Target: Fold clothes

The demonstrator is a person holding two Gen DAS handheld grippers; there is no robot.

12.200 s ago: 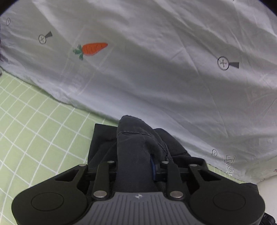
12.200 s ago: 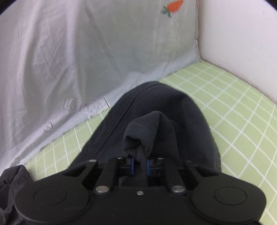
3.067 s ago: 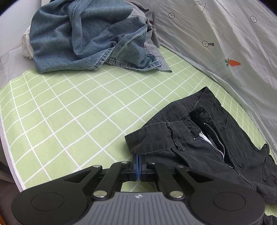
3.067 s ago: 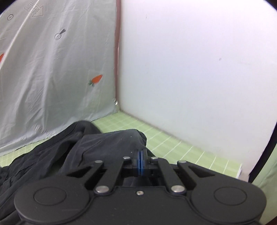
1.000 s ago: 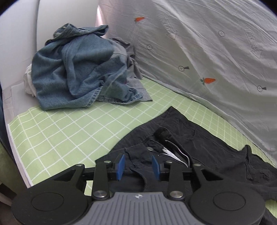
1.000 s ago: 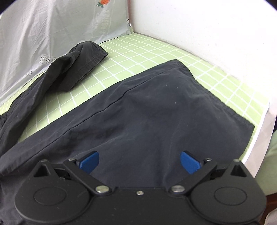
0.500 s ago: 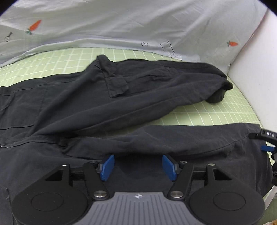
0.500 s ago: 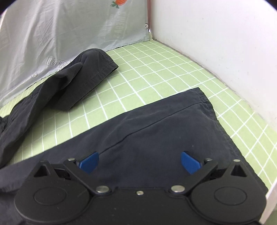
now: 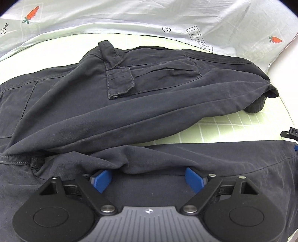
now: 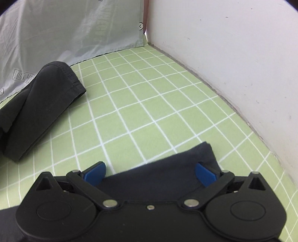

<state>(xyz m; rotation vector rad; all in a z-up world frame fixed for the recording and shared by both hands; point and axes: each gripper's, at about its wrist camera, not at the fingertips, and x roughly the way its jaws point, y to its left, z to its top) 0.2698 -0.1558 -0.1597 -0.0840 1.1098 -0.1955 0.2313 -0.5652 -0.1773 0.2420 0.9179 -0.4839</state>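
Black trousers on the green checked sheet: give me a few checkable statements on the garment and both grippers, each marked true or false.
1. Both the left gripper and the right gripper are open. True.
2. The right gripper is clamped on the hem of the near trouser leg. False: its jaws stand apart over the hem.
3. The black trousers lie with their two legs apart. True.
4. The trousers are folded in half. False: they lie spread out.

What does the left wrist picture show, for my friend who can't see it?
Dark trousers lie spread across a green checked sheet, one leg in front and the other behind it with a flap pocket. The left gripper sits over the front leg, its blue jaws wide open. Behind hangs a pale cloth printed with carrots.
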